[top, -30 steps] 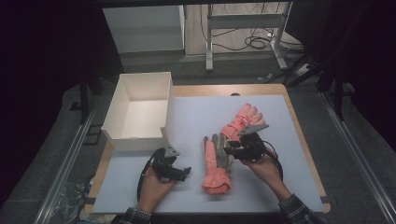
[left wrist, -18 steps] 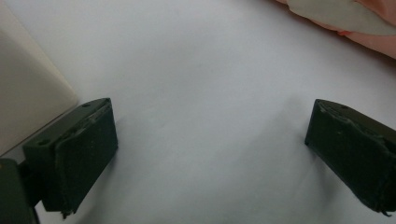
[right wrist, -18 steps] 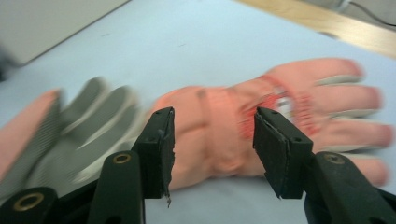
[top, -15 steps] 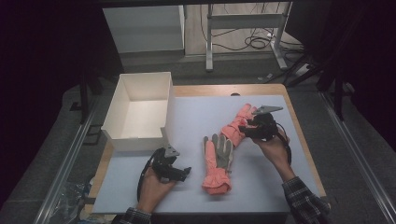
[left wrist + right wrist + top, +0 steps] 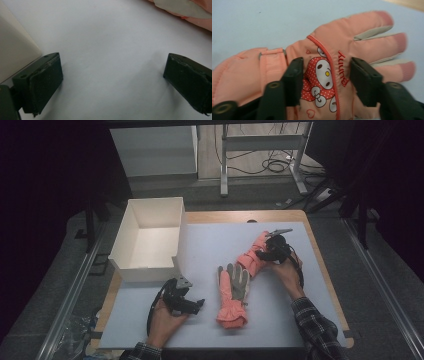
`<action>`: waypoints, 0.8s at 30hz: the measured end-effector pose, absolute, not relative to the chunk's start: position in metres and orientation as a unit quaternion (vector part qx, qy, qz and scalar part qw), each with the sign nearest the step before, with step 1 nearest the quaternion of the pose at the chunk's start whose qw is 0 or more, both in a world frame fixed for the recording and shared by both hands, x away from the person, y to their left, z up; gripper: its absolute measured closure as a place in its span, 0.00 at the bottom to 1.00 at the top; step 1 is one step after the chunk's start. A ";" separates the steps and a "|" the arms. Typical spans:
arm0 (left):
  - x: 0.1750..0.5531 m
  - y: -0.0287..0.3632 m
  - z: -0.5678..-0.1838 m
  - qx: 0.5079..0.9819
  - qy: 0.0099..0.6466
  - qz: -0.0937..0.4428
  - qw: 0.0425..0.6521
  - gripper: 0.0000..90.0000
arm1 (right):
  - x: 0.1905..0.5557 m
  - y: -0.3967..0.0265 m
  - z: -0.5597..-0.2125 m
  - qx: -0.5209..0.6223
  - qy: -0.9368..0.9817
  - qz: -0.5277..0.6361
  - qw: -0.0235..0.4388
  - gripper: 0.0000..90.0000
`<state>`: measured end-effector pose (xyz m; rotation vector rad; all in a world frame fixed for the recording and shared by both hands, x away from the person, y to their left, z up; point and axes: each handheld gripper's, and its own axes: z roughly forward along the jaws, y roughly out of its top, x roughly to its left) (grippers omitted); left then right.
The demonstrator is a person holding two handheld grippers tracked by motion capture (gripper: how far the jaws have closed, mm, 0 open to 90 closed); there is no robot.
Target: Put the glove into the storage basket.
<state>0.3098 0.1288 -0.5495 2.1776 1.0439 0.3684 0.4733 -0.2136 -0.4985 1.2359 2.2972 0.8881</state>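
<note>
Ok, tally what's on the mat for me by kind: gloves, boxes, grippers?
Pink gloves: 2, the far glove and the near glove
White box: 1
Grippers: 2, the left gripper and the right gripper
Total: 5

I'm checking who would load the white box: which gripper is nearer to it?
Left. The left gripper sits just in front of the white box, near its front corner. The right gripper hovers over the far pink glove, well off to the side.

Dark room; grey floor point(image 5: 380, 285), white cabinet point(image 5: 155, 150), metal frame point(image 5: 260, 142) behind.
</note>
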 end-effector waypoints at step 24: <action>0.310 0.129 -0.549 0.838 0.401 0.142 0.342 0.02 | 0.477 -0.258 -0.473 0.438 0.805 0.354 0.189 0.96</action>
